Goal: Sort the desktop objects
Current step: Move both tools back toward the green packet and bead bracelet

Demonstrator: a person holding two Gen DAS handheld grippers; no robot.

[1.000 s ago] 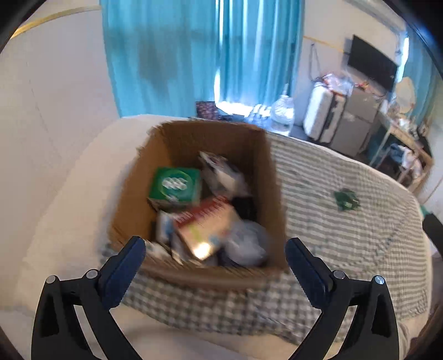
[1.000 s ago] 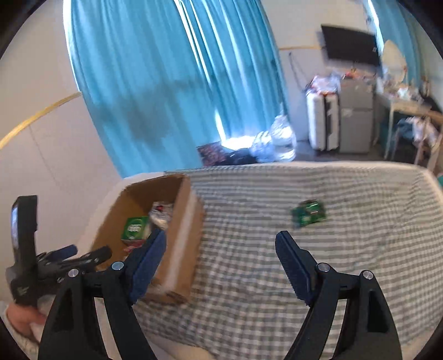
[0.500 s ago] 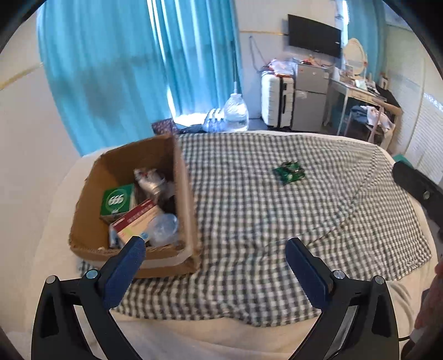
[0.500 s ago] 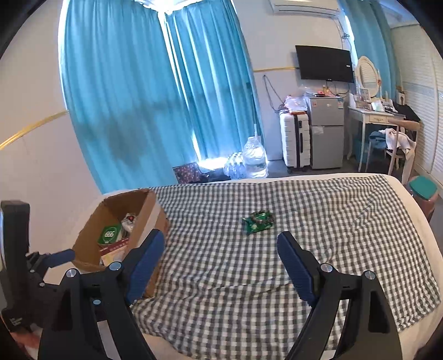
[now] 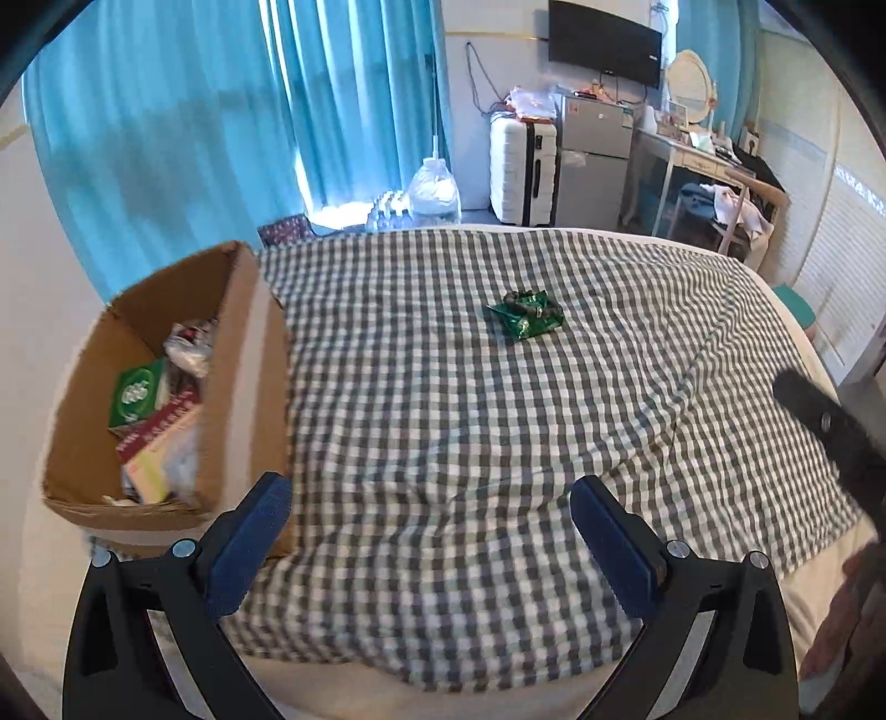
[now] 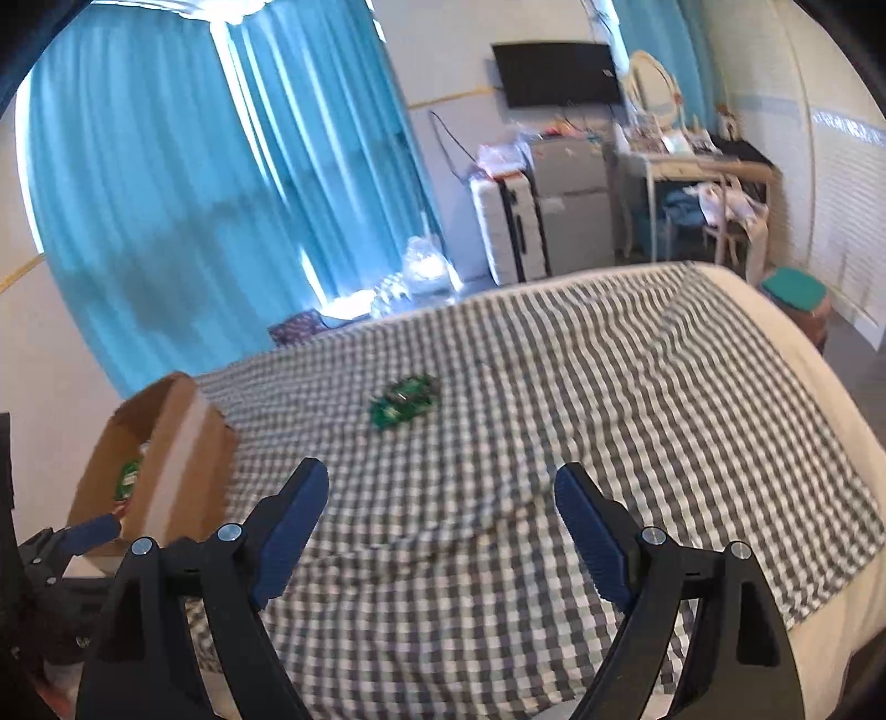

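The left claw (image 5: 423,531) has swung off the cardboard box (image 5: 243,387), now at frame left; the green packet (image 5: 526,313) sits upper centre.

A cloth (image 5: 498,432) lies spread over the bed (image 5: 797,587). At the cloth's left edge stands an open box (image 5: 243,387), with a carton (image 5: 135,390), a booklet (image 5: 158,437) and wrappers (image 5: 188,346) lying in it. A packet (image 5: 526,313) lies alone on the cloth, well apart from the box, to its right and farther back. Behind the bed, curtains (image 5: 221,122) hang at the left, with a water jug (image 5: 434,194) on the floor before them. To the right of the jug stand a suitcase (image 5: 523,166) and a fridge (image 5: 595,166) side by side, a TV (image 5: 603,41) on the wall above them, and a desk (image 5: 703,177) farther right.
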